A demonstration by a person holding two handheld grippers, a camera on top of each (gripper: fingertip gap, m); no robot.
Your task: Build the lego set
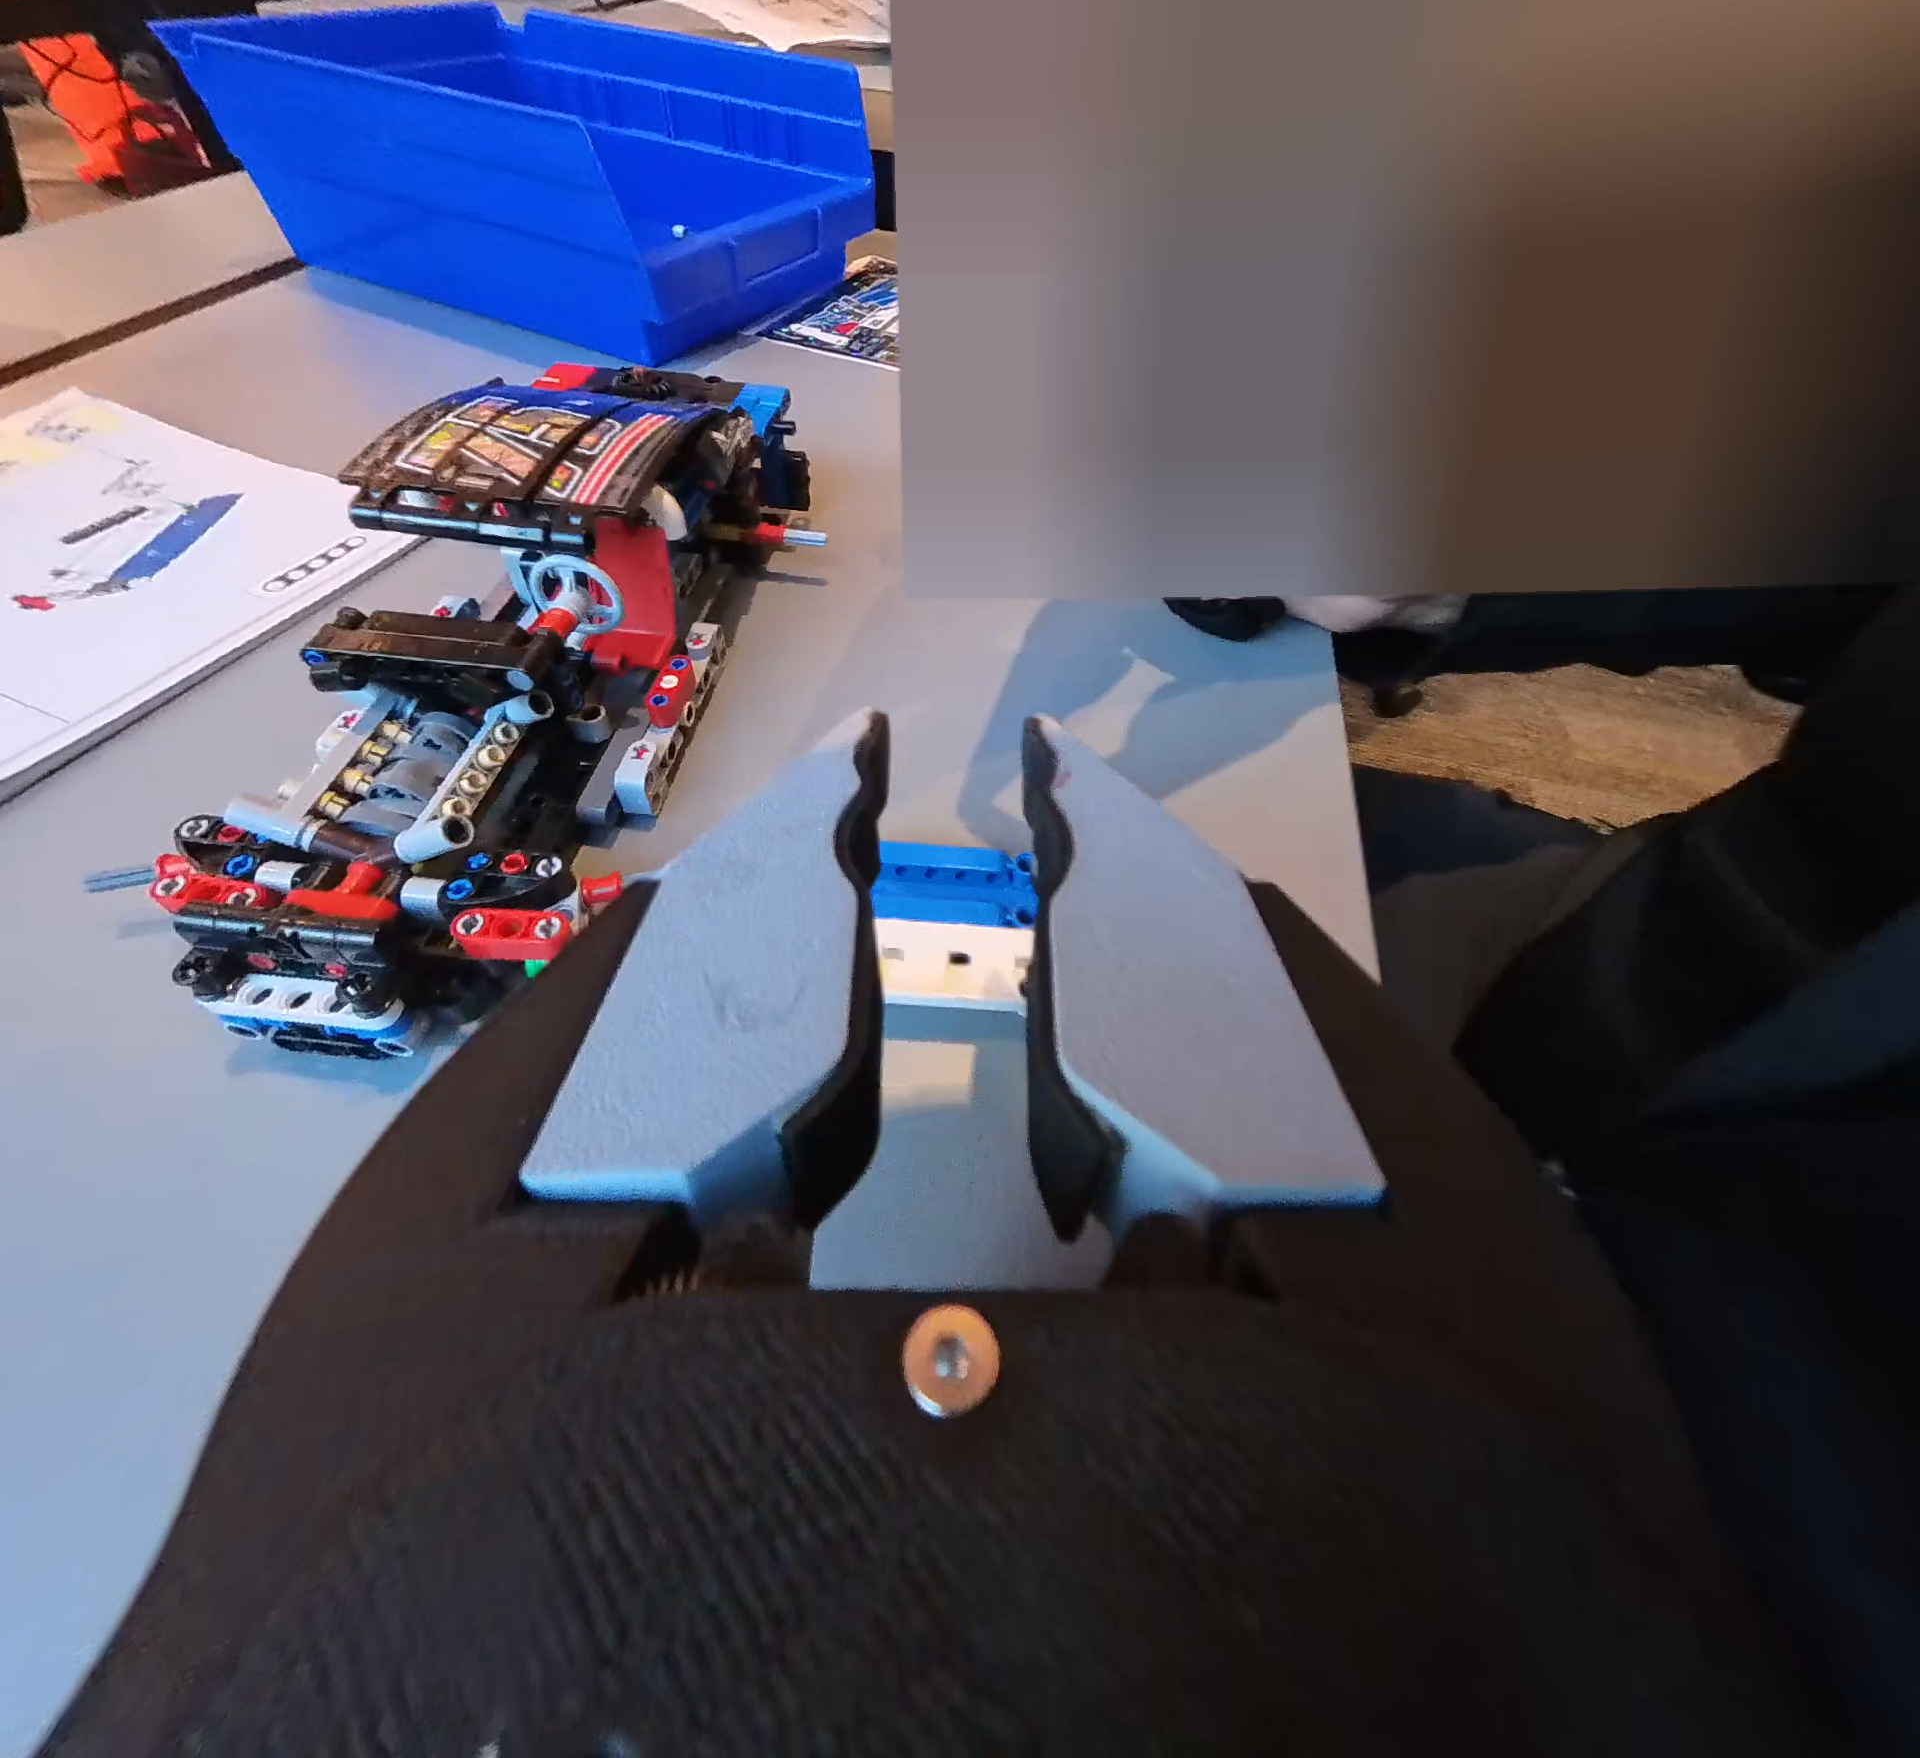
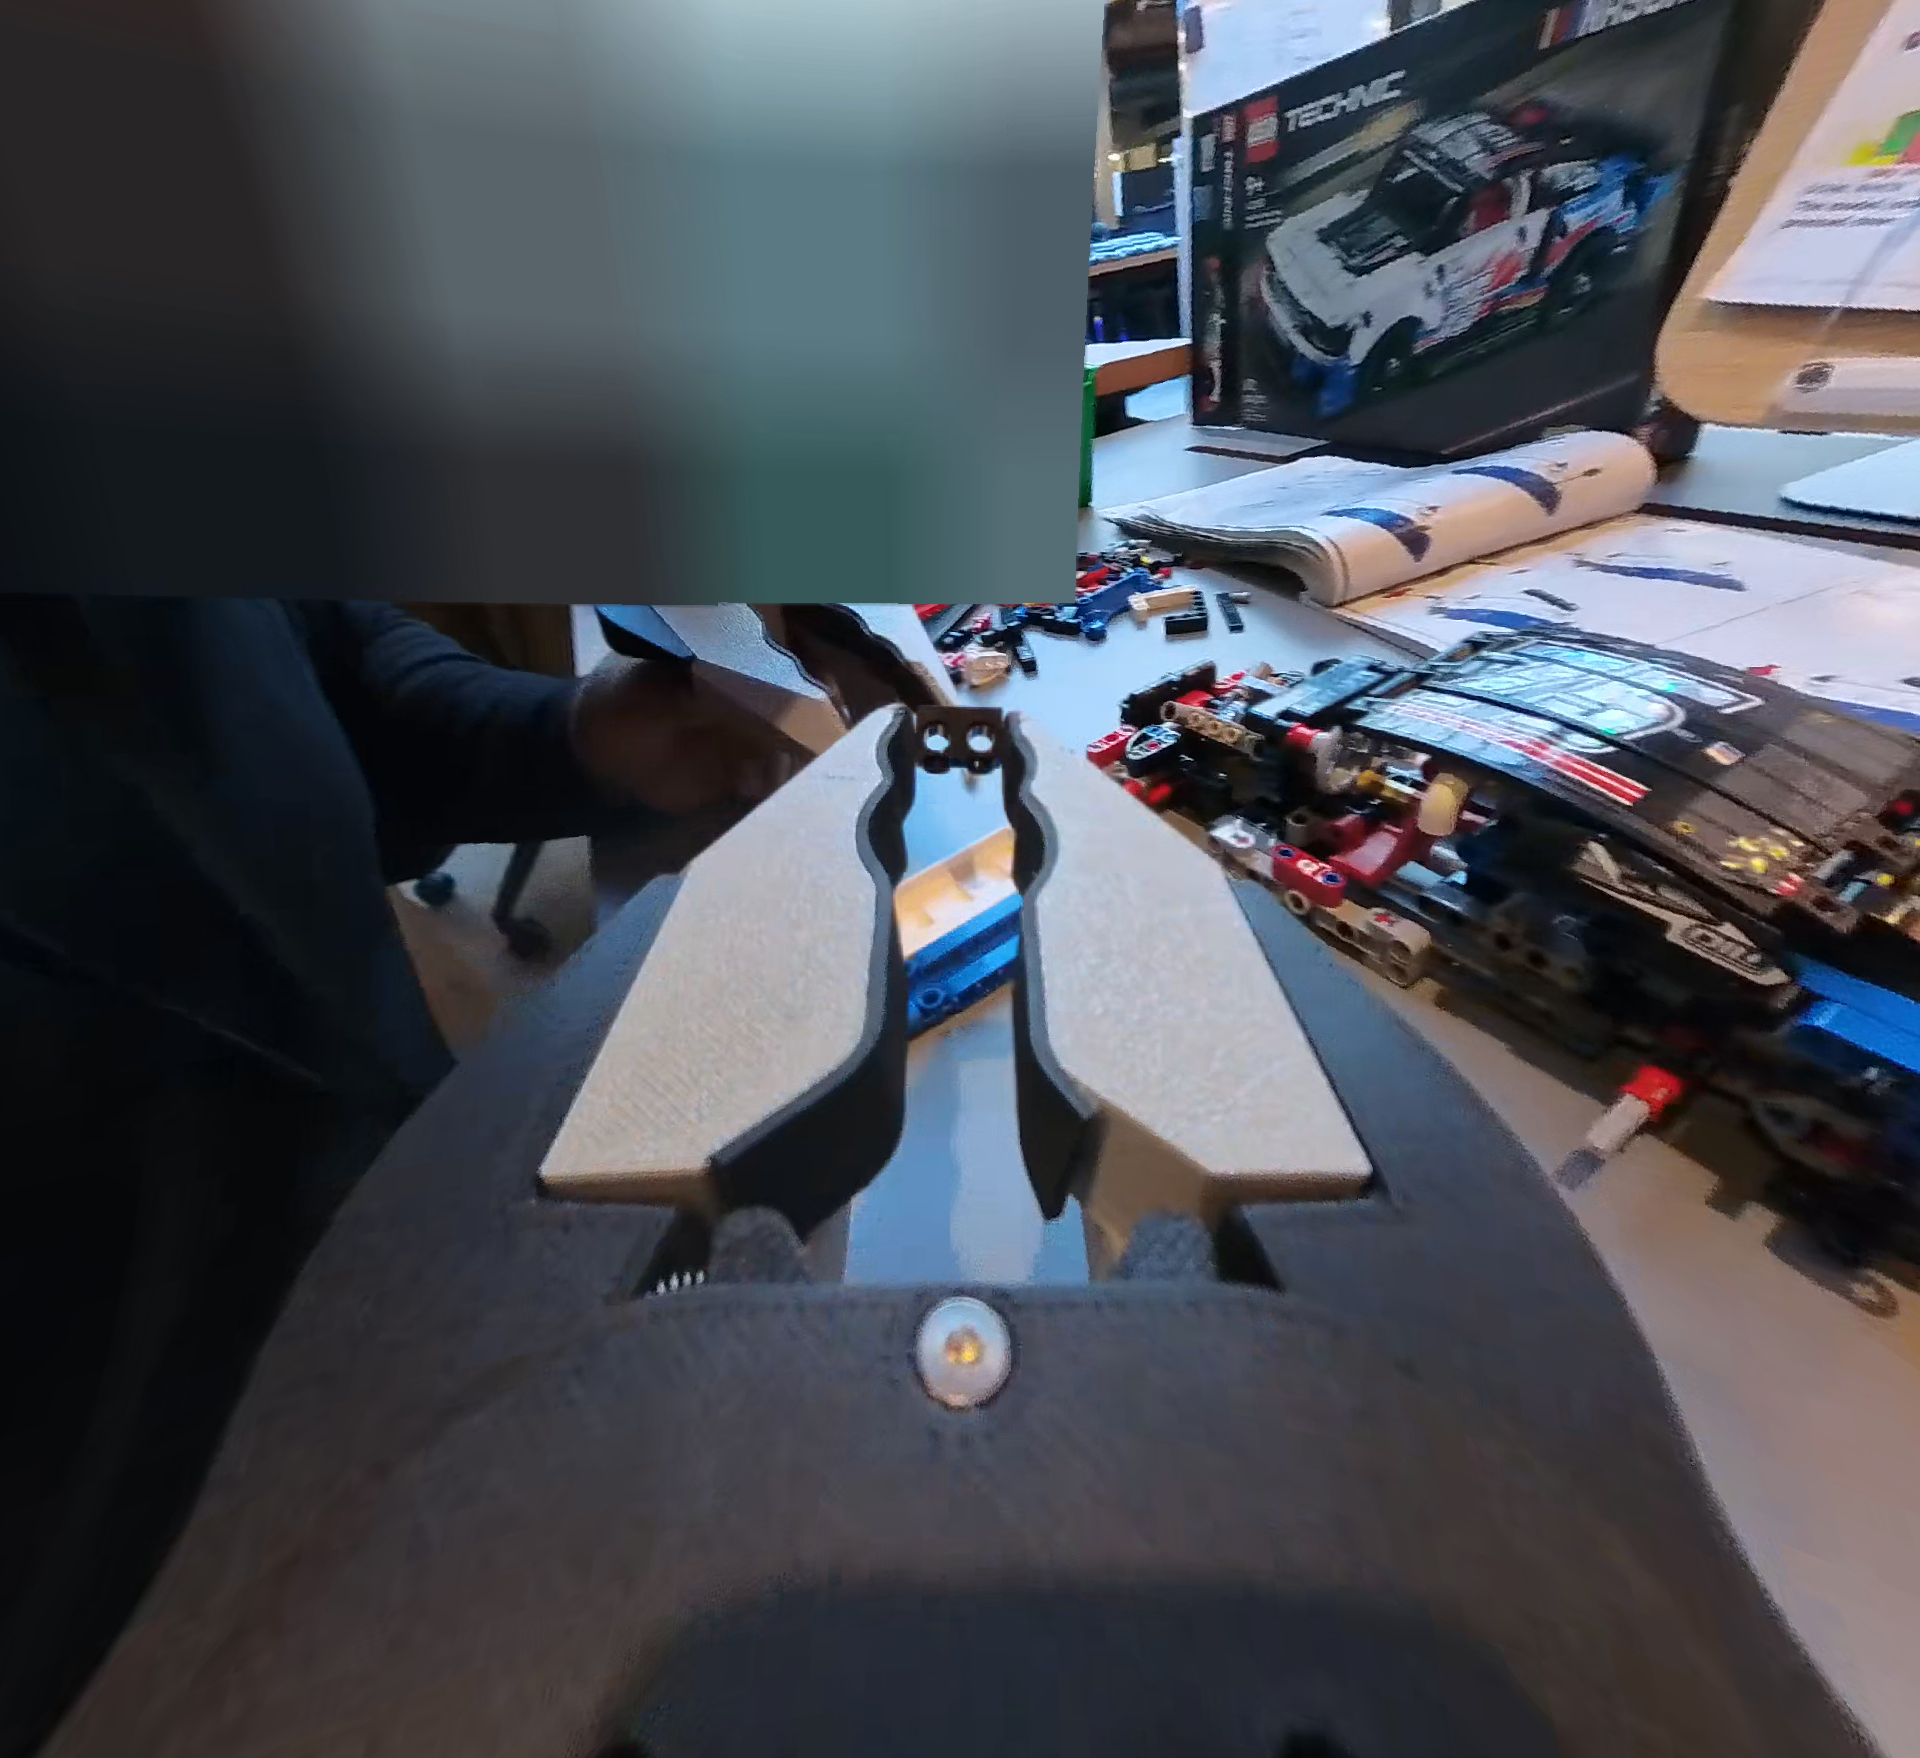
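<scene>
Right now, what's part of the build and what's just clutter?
In play: blue-and-white panel in left gripper; small black piece in right gripper; half-built car; instruction booklet; loose parts.

Lying about: blue bin; set box; sticker sheet.

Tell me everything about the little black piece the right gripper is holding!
The little black piece is a small, flat plastic connector with two round holes side by side. It is pinched at the very tips of the right gripper, held up in the air above the blue and white panel. Only the fingertips touch it.
</scene>
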